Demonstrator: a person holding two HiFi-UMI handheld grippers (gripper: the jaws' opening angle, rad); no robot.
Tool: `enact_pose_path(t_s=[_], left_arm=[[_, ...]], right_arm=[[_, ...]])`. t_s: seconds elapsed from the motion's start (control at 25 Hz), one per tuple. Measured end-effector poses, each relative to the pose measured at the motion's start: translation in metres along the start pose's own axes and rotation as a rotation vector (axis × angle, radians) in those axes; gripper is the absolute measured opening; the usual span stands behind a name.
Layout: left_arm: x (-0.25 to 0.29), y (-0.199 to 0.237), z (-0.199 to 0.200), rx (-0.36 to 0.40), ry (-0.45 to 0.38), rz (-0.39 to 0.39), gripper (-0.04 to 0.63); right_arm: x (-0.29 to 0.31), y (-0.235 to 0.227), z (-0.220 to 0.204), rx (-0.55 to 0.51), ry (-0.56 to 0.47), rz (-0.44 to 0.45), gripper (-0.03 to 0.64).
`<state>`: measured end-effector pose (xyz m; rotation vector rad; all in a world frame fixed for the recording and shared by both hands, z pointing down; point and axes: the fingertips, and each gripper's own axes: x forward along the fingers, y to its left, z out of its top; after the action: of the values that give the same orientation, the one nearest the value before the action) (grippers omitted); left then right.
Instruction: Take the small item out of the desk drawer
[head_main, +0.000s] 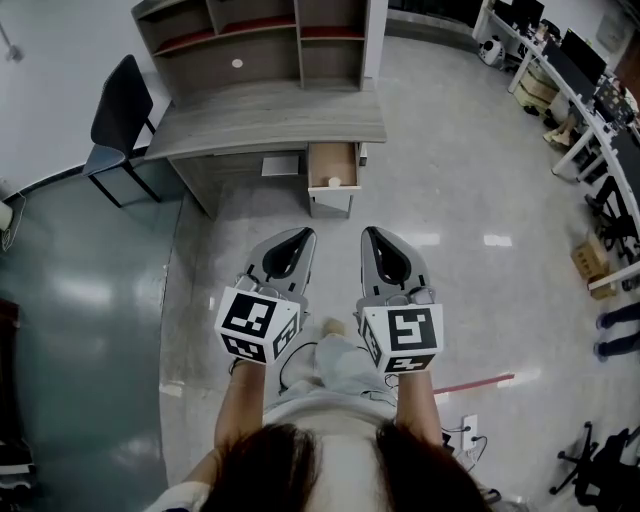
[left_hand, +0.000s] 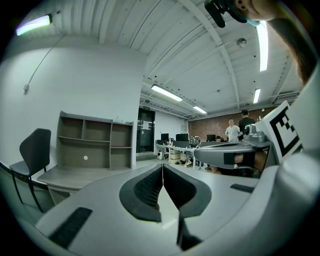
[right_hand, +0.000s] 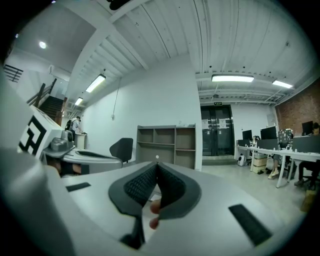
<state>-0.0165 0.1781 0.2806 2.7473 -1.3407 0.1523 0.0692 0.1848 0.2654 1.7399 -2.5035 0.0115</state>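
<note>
Trouble brewing: our left gripper (head_main: 299, 233) and right gripper (head_main: 372, 232) sat closed, empty, short of the drawer (head_main: 333, 152); arriving closed, we risked shoving the small item (head_main: 334, 183) deeper.

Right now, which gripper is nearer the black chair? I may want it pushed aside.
Left. The black chair stands ahead and well to the left of the left gripper; the right gripper sits further right still, beyond the left one.

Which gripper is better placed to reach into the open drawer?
Right, narrowly. Left gripper and right gripper are both shut, short of the drawer ahead between them; the right has open floor beside it, the left faces the desk.
</note>
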Motion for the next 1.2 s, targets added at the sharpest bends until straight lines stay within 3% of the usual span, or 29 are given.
enact_pose_path(t_s=[0.8, 1.2], left_arm=[[0.121, 0.050, 0.021, 0.011, -0.003, 0.024, 0.018], [0.141, 0.068, 0.014, 0.000, 0.019, 0.076, 0.018]], right_arm=[[0.101, -0.070, 0.004, -0.026, -0.001, 0.034, 0.028], [0.132, -0.090, -0.003, -0.018, 0.003, 0.066, 0.028]])
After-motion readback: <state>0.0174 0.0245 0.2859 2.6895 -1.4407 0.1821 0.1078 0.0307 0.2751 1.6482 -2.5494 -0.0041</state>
